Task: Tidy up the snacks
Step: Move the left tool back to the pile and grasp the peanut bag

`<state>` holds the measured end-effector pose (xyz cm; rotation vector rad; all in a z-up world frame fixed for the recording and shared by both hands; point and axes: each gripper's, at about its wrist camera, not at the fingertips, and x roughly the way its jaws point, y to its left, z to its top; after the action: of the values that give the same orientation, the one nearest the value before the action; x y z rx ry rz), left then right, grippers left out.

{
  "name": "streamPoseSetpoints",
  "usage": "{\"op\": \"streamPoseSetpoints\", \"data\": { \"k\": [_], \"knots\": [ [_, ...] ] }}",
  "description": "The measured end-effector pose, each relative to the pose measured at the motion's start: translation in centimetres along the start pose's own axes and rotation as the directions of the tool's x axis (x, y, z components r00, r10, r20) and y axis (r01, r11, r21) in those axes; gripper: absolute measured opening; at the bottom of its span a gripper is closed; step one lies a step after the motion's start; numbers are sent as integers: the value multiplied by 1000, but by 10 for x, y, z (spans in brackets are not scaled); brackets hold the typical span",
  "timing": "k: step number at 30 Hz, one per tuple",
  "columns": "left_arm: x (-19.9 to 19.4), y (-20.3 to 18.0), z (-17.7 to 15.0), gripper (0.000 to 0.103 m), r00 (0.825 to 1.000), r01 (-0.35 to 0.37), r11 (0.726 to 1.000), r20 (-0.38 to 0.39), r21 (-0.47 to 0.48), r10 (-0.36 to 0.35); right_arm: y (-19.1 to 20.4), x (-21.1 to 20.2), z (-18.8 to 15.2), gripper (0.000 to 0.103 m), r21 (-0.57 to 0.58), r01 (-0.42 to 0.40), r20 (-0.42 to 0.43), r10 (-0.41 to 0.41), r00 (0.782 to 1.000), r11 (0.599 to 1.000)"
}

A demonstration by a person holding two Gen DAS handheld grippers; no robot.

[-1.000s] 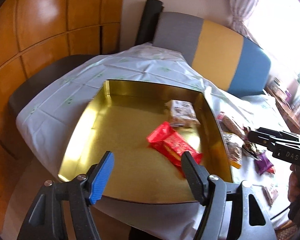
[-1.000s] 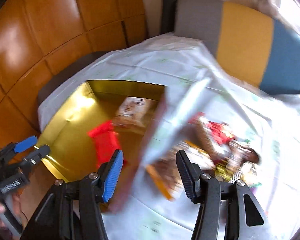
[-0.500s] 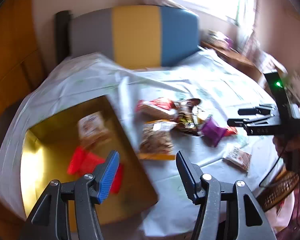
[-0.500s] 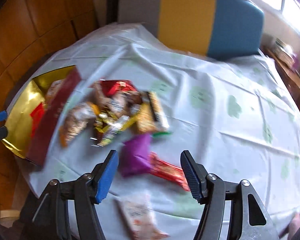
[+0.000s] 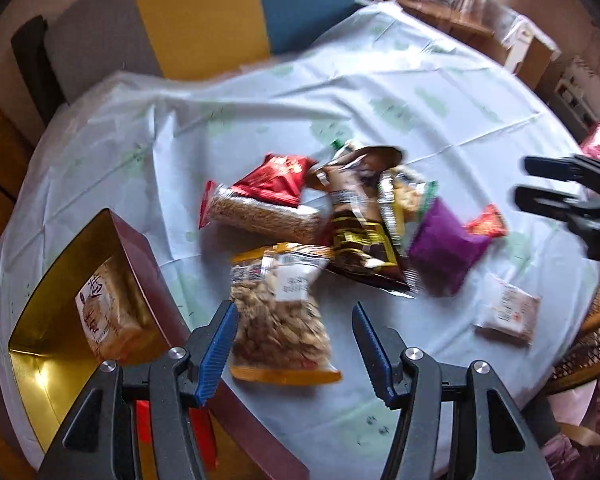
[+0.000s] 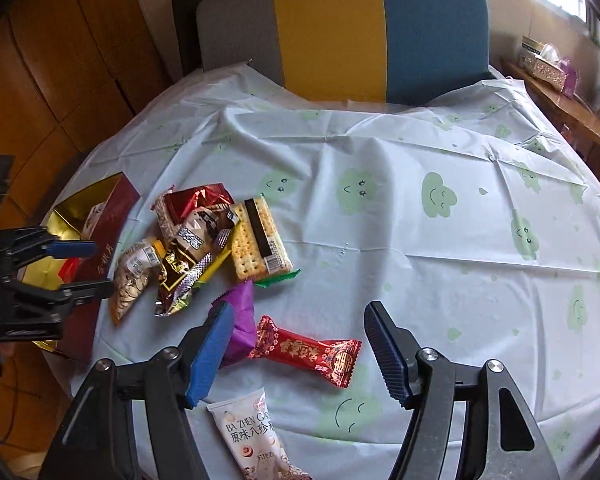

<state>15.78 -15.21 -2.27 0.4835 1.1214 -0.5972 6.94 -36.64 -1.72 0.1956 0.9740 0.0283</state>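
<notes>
Right wrist view: right claw (image 6: 298, 340) stood wide, empty, over the red candy (image 6: 306, 350). Left claw (image 5: 292, 344), also wide and empty, hovered over the peanut bag (image 5: 278, 312). Judged step: picking; next, closing on a packet for the gold box (image 5: 36, 356).

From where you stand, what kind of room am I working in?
Most likely a home dining area: a round table under a smiley-print tablecloth, a colour-block upholstered chair pushed up to it, and wood-panelled cabinets behind. Loose snack packets cover the table.

Grey, yellow and blue chair back (image 6: 364, 36) behind the cloud-printed cloth (image 6: 440, 220), wooden panelling (image 6: 60, 60) at left
</notes>
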Motion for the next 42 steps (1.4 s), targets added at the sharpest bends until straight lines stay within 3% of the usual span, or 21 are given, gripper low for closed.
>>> {"op": "streamPoseSetpoints", "data": {
  "k": [6, 8, 11, 14, 17, 21, 24, 28, 42],
  "knots": [
    [29, 2, 9, 60, 998, -15, 1000, -66, 23, 17, -4, -9, 4, 73, 38, -22, 30, 21, 999, 999],
    [35, 0, 8, 43, 996, -5, 999, -85, 35, 8, -5, -10, 4, 73, 47, -29, 36, 27, 999, 998],
    [37, -7, 5, 43, 997, -7, 999, -73, 46, 11, -4, -12, 5, 73, 44, -31, 45, 29, 999, 999],
    [31, -12, 1, 43, 997, 55, 998, -53, 4, -55, -3, -13, 5, 73, 37, -25, 45, 23, 999, 999],
    [22, -30, -10, 44, 992, 124, 992, -38, 26, -123, -3, -13, 5, 73, 40, -25, 47, 23, 999, 999],
    [11, -32, -20, 45, 976, 216, 976, -16, -21, -216, -5, -15, 4, 73, 50, -22, 51, 19, 999, 999],
    [1, -25, -25, 47, 980, 198, 978, 11, -60, -197, -7, -16, 5, 73, 56, -20, 49, 18, 999, 998],
    [-4, -19, -31, 67, 986, 164, 978, 24, -127, -163, -5, -18, 4, 73, 50, -21, 54, 19, 998, 999],
    [33, -25, -27, 74, 994, 92, 933, -22, -348, -106, -10, -23, 3, 76, 74, -30, 68, 25, 997, 997]
  ]
}}
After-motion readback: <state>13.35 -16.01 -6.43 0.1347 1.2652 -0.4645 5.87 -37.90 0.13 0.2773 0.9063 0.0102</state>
